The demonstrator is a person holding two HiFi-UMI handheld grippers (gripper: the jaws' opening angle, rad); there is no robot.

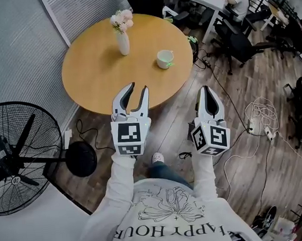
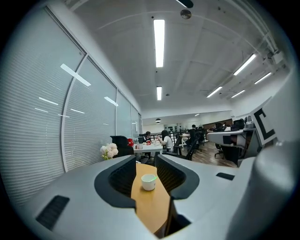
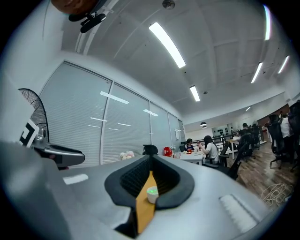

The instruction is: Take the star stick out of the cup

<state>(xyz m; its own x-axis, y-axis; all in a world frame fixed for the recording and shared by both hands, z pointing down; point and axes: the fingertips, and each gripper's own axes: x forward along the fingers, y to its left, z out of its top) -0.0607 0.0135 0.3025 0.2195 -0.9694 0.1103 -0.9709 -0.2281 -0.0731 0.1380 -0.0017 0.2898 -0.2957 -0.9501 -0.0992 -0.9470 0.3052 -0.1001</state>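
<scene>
The green star stick sits in the white ceramic cup on the round wooden table (white flower vase nearby). The left gripper has its jaws apart and empty; the right gripper is closed on nothing.

Count from where I stood: there was 1 round table, 1 cup, 1 star stick, 1 vase of flowers and 1 floor fan near left. There were 2 grippers: left gripper, right gripper. 1 cable coil lay right.
</scene>
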